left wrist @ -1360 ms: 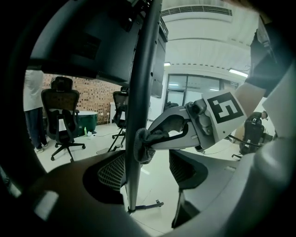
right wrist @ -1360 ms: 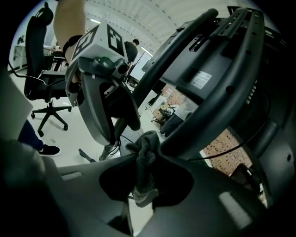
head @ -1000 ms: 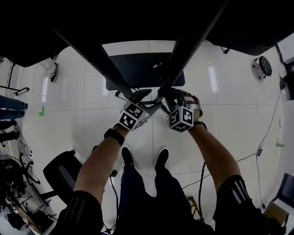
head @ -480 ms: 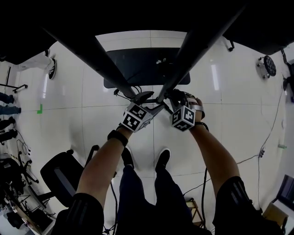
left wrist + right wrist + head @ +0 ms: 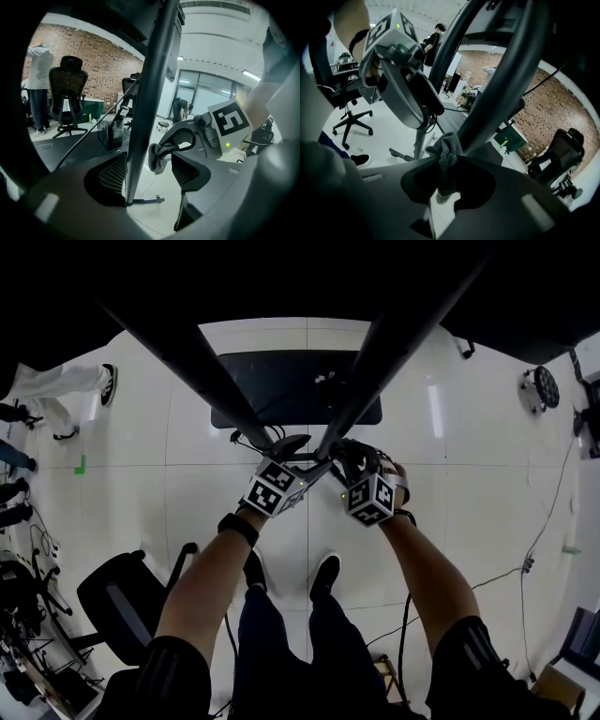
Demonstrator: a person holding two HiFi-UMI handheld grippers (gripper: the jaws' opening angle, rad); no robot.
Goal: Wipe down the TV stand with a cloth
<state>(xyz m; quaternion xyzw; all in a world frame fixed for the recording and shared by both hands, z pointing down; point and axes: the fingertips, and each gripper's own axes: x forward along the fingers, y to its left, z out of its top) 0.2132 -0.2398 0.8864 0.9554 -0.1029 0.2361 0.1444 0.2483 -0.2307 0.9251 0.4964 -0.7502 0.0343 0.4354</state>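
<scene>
**A:** What does the head view show of the room?

**B:** A white tiled floor [image 5: 141, 456] all round. The TV stand shows its dark base plate [image 5: 281, 381] at twelve o'clock. From it the left pole [image 5: 197, 362] runs out toward eleven and the right pole [image 5: 389, 338] toward one. The left gripper [image 5: 289, 444] and the right gripper [image 5: 345, 454] sit close together just below the base plate. The cloth is too small to make out there.

**A:** And the left gripper view?

**B:** A brick wall [image 5: 93, 54] and an office chair [image 5: 68, 89] stand at ten o'clock. The left gripper's jaws are apart. The left pole [image 5: 150, 93] runs up between them, just beside the nine o'clock pad, and nothing is clamped. Past it, the right gripper carries the grey cloth [image 5: 158, 157] bunched at its tips.

**A:** The right gripper view?

**B:** Its jaws are closed on the cloth [image 5: 446, 157]. The wad pokes up at twelve o'clock and touches the right pole [image 5: 497, 93].

**A:** How will the cloth handle?

**B:** It looks soft, light and limp, so it may bunch up or slide free. It is best pinched deep across the wad, leaving a loose face to rub the pole, which looks stiff and smooth.
</scene>
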